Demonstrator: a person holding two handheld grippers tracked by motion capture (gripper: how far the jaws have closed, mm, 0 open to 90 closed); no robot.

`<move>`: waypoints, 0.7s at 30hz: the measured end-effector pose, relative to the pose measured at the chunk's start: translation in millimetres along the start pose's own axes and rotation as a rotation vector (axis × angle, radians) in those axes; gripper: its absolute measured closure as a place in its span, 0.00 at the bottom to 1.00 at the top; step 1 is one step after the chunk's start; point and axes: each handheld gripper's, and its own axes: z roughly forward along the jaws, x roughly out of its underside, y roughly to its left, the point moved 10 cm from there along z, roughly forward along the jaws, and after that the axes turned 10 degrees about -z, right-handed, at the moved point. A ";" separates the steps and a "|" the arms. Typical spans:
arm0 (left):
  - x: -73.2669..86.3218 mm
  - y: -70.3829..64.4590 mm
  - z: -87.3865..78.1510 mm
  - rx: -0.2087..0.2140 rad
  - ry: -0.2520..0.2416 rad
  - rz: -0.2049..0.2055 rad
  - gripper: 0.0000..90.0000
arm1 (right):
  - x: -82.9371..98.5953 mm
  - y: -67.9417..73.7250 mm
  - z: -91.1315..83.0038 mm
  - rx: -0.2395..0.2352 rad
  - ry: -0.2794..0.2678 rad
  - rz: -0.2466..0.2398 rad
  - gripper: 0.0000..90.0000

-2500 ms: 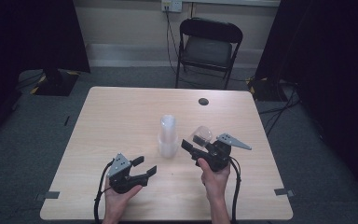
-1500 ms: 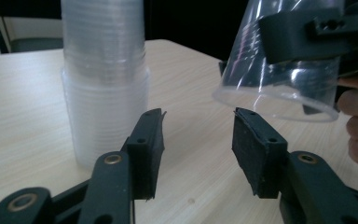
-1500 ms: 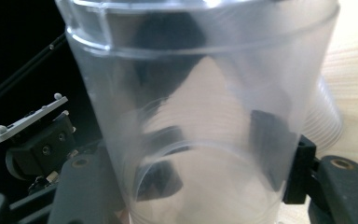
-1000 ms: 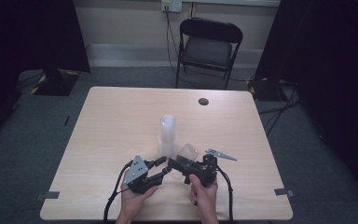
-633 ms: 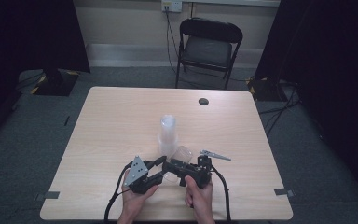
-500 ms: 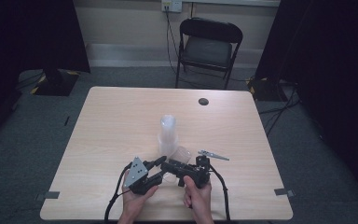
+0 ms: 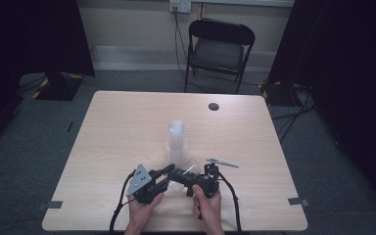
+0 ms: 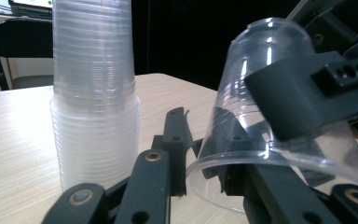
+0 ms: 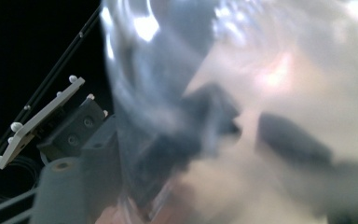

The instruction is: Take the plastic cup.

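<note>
Right gripper (image 7: 172, 175) is clamped on a single clear plastic cup (image 8: 270, 126), held mouth-down and tilted, low over the near-centre of the light wood table (image 7: 127, 127), just in front of the tall stack of clear plastic cups (image 7: 176, 142). In the left gripper view one black jaw of the right gripper lies across the outside of the cup wall, with the other apparently inside it, so it's a wall pinch and not a squeeze around the body. Left gripper (image 7: 169, 170) has its jaws spread, one just beside the cup's rim on the stack side, the other passing under the rim; nothing gripped yet. Looks like a handover or a two-handed steady of the cup. To do it well: close the left jaws on the rim or lower wall, away from where the right jaw sits, and close gently, since thin plastic will likely buckle. Don't release the right until the left grip is firm. Keep both clear of the stack; it looks tall and easy to tip.
</note>
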 end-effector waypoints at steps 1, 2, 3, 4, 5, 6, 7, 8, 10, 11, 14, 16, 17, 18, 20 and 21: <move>-0.1 0.1 -0.1 -0.001 0.000 0.000 0.87 | -0.2 -0.4 -0.5 0.003 0.000 -0.001 0.28; 0.0 -0.1 -0.1 0.003 0.001 -0.001 0.87 | -0.2 -1.1 -0.4 0.009 0.000 -0.004 0.27; 0.1 -0.3 -0.1 0.008 0.002 -0.001 0.87 | -0.1 -1.2 -0.1 0.009 -0.001 -0.006 0.27; 0.1 -0.3 -0.2 0.009 0.001 -0.001 0.88 | -0.2 -0.8 0.0 0.009 -0.003 -0.008 0.26; 0.1 -0.4 -0.2 0.011 0.002 -0.005 0.88 | -0.4 -1.1 0.1 0.011 -0.006 -0.014 0.25; 0.3 -0.1 -0.5 0.011 0.005 -0.003 0.88 | -0.4 -1.9 0.3 0.018 -0.006 -0.018 0.23; 0.5 -0.1 -0.7 0.011 0.007 0.000 0.88 | -0.2 -2.5 0.1 0.022 -0.005 -0.018 0.22; 0.6 -0.5 -0.8 0.014 0.007 -0.003 0.88 | -0.2 -3.1 0.1 0.027 -0.005 -0.017 0.20; 1.7 -0.3 -1.1 0.016 0.015 0.002 0.89 | -1.0 -3.6 -0.5 0.035 -0.012 -0.028 0.20; 2.7 -0.6 -0.9 0.018 0.018 -0.004 0.89 | -1.3 -3.6 -1.0 0.038 -0.013 -0.031 0.20; 4.7 1.4 -1.2 0.015 0.028 -0.014 0.92 | -4.4 -3.4 -3.8 0.043 -0.030 -0.044 0.19; 4.8 3.8 -1.7 0.009 0.027 -0.024 0.94 | -5.7 -3.2 -5.5 0.041 -0.036 -0.049 0.19; 4.6 5.0 -2.2 0.007 0.027 -0.033 0.94 | -6.0 -2.9 -6.2 0.038 -0.038 -0.051 0.19; 4.4 5.5 -2.5 0.008 0.027 -0.039 0.94 | -6.1 -2.8 -6.6 0.034 -0.038 -0.058 0.18; 3.7 7.8 -4.1 0.007 0.027 -0.050 0.94 | -6.5 -2.5 -7.0 0.032 -0.041 -0.060 0.17; 2.7 8.5 -4.4 0.010 0.019 -0.063 0.95 | -6.7 -2.2 -7.3 0.029 -0.041 -0.061 0.17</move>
